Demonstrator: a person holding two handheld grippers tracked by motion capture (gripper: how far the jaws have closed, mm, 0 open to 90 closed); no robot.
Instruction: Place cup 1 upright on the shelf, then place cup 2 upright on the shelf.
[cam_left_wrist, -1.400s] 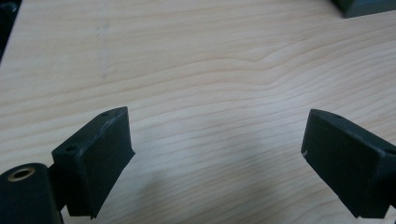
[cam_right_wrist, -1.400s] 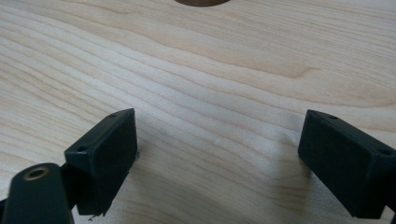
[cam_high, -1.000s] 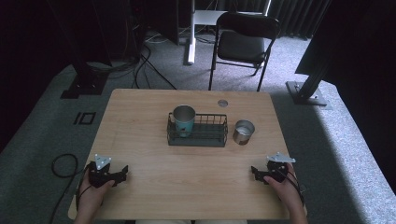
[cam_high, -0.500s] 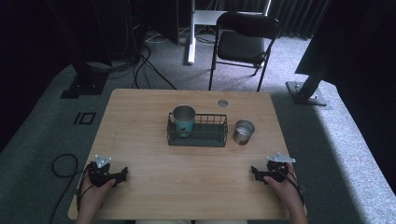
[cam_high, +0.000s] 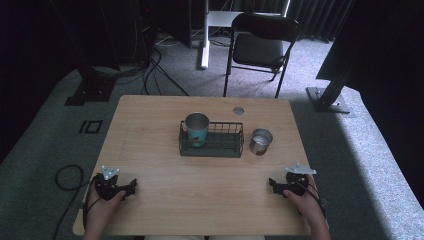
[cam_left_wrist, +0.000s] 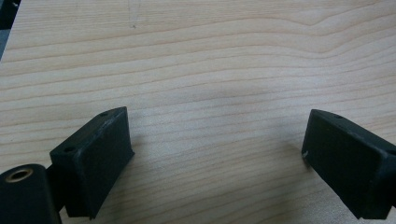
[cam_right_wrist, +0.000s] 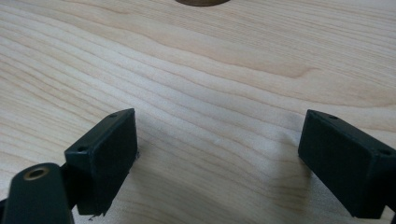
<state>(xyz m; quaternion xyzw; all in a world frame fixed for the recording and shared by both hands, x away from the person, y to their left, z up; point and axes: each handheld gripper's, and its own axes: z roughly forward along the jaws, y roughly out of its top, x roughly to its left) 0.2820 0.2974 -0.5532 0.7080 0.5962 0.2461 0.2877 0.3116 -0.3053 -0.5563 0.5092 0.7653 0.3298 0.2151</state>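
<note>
Both tongs rest low at the near corners of the counter, held one in each hand: the left tongs (cam_high: 131, 188) at the near left, the right tongs (cam_high: 273, 184) at the near right. Compared with the pictures from a second ago and half a second ago, nothing has shifted; hands, tongs and objects lie as they did. My reading is that the work has not yet begun.

From the left gripper view, the left tongs (cam_left_wrist: 215, 158) stand wide apart over bare wood grain, gripping nothing. From the right gripper view, the right tongs (cam_right_wrist: 217, 158) are likewise spread wide and empty.

Largest first: the wooden counter (cam_high: 150, 145) is a pale rectangle. Near its middle sits a black wire basket (cam_high: 220, 142). Inside the basket's left end stands an upright metal cup (cam_high: 197, 129) with a teal band. Just beside the basket's right end, on the counter, stands a shorter metal cup (cam_high: 260, 141), open side up. A small round grommet (cam_high: 238, 110) is set in the counter near the far edge.

Both cups are well apart from either tongs, so a forward reach would likely come first.
</note>
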